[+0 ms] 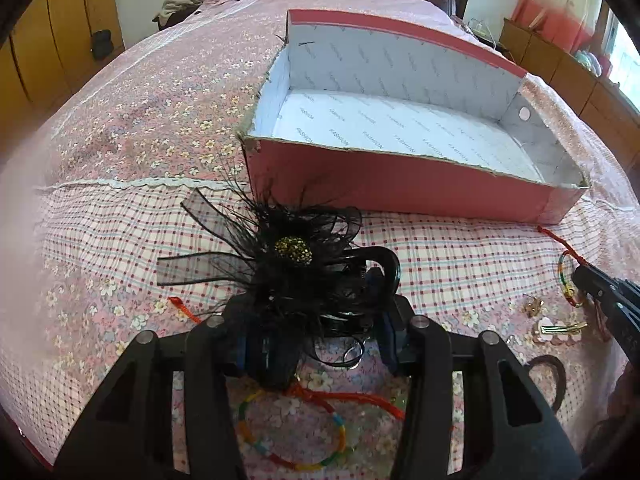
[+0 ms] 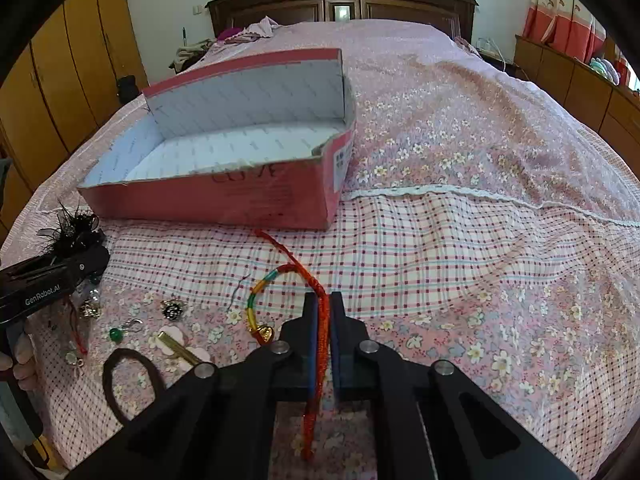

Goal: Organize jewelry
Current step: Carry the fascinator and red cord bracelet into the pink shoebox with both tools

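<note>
My left gripper (image 1: 316, 320) is shut on a black feather hair clip (image 1: 290, 256) with a gold beaded centre, held just above the bed, short of the open red box (image 1: 400, 188). The box is white inside and holds nothing. In the right wrist view my right gripper (image 2: 324, 300) is shut on the red cord of a multicoloured bracelet (image 2: 256, 300), whose loop rests on the bedspread in front of the red box (image 2: 224, 200). The left gripper (image 2: 52, 276) with the feather clip (image 2: 74, 232) shows at the left edge.
Small pieces lie on the bed: a second multicoloured bracelet (image 1: 296, 436), a brown hair tie (image 2: 128, 380), a gold clip (image 2: 176, 346), a green bead charm (image 2: 116, 334), a dark brooch (image 2: 173, 309). Wardrobes stand left, the headboard far back.
</note>
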Demonstrator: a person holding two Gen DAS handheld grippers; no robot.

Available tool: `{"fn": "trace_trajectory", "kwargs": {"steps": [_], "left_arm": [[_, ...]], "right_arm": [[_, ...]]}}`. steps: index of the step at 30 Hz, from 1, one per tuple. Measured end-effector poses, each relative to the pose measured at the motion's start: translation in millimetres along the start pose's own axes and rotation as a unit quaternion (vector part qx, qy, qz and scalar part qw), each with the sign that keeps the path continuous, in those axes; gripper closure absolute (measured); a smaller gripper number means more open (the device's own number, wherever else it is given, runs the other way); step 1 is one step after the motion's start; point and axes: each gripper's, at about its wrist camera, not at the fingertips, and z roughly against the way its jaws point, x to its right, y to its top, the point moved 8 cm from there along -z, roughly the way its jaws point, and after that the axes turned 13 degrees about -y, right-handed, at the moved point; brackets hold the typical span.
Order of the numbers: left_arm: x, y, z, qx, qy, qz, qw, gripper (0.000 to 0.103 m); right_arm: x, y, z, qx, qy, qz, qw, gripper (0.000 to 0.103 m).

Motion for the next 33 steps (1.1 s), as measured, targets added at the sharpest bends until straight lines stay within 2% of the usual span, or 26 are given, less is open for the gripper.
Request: {"fn": "trace_trajectory", "kwargs": {"steps": [11,15,33], "left_arm": [[0.2,-1.5,32.7,0.022,-0.006,0.001,0.9997,0.063],[-6.6,7.1,46.3,0.028,-0.009,-0.001,0.9996,0.063],[11.3,43.4,72.3,0.060,-0.020,-0.030,0.9975,0.063]], "right_arm": [[-7.2,1.5,31.0,0.027,0.012,-0.001,1.000,0.098],[-6.7,4.4,41.3,0.036,0.015,0.000,0.999,0.098],[-16.3,38.0,84.0,0.080,0.041,0.011,0.996,0.098]]}}
